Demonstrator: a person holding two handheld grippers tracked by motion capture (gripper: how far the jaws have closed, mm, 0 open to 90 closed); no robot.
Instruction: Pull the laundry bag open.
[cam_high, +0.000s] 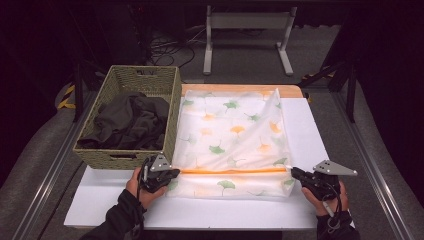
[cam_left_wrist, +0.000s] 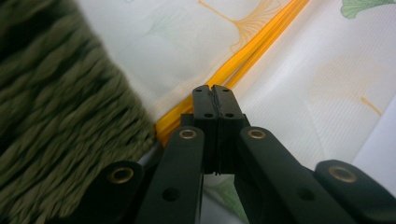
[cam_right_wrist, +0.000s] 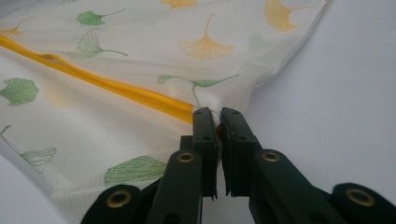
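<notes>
A white mesh bag (cam_high: 230, 130) printed with green and orange ginkgo leaves lies flat on the white table (cam_high: 210, 210). An orange zipper band (cam_high: 230, 171) runs across its near part. My left gripper (cam_high: 175, 173) sits at the band's left end. In the left gripper view its jaws (cam_left_wrist: 214, 89) are pressed together against the orange band (cam_left_wrist: 252, 51); whether they pinch fabric I cannot tell. My right gripper (cam_high: 293, 173) is at the band's right end. In the right gripper view it (cam_right_wrist: 217, 114) is shut on the bag's corner (cam_right_wrist: 210, 100), where the orange band (cam_right_wrist: 116, 91) ends.
A woven green basket (cam_high: 125, 152) holding dark clothing (cam_high: 130, 122) stands at the left, touching the bag's left edge, and fills the left side of the left gripper view (cam_left_wrist: 60, 116). Bare white table (cam_high: 305, 130) lies right of the bag. A grey metal stand (cam_high: 247, 35) is on the floor beyond.
</notes>
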